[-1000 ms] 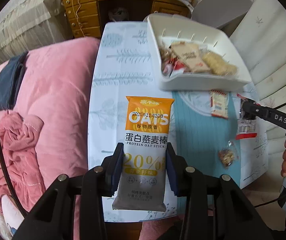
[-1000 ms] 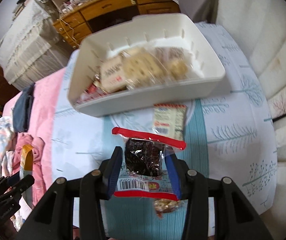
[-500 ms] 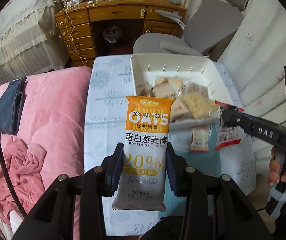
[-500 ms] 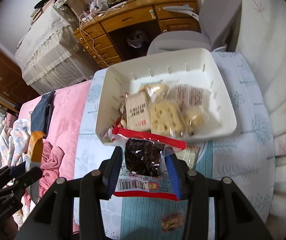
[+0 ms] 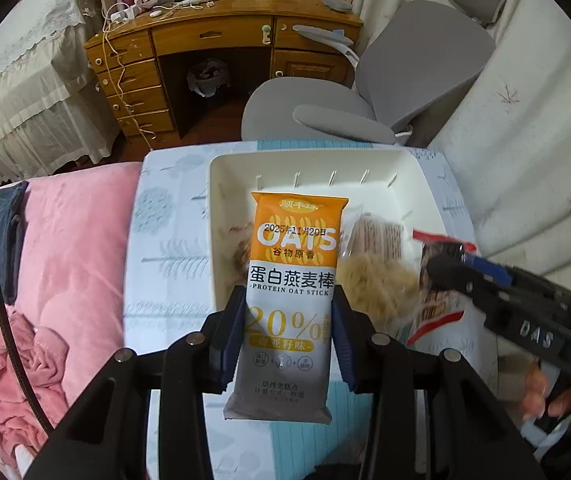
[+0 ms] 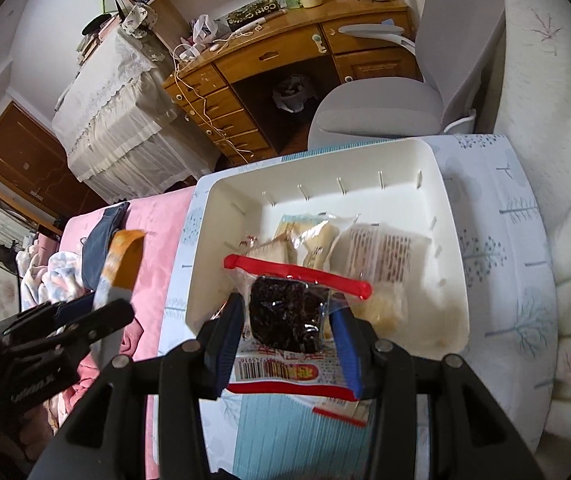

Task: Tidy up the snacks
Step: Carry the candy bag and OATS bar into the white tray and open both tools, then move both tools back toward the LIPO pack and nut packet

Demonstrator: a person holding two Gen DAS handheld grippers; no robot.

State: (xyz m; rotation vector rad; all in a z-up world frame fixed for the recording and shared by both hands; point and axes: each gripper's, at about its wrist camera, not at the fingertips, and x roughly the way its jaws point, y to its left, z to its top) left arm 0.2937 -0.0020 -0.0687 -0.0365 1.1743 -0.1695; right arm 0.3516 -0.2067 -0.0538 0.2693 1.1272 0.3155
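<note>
Snacks, two held and several binned. Left hand-held gripper [image 5: 288,322]: blue pads clamped on both long edges of an oat bar wrapper [image 5: 289,280], orange at the top and white-grey below, printed "OATS" and "PROTEIN OAT STICK"; it stands upright, raised over the near left part of the white bin [image 5: 221,208]. Right hand-held gripper [image 6: 285,328]: jaws closed on a clear packet [image 6: 285,312] with red strips at top and bottom, a dark filling and a barcode label; it hangs over the bin's near wall. White bin: rectangular, open-topped, slotted along its inner walls, resting on a bench [image 6: 497,216] covered by a pale blue cloth with a tree print. Contents: a clear pack with brown printed lines [image 6: 381,252], a pale yellow-and-white pack [image 6: 305,236] beside it, and pale biscuits [image 5: 377,288] nearer the front; others are too blurred to name. Pink blanket [image 5: 69,248]: on the left of the bench, with a dark blue cloth [image 5: 1,240] lying on it. Wooden desk [image 5: 213,44] with drawers and grey office chair [image 5: 385,80]: beyond the bench's far end.
</note>
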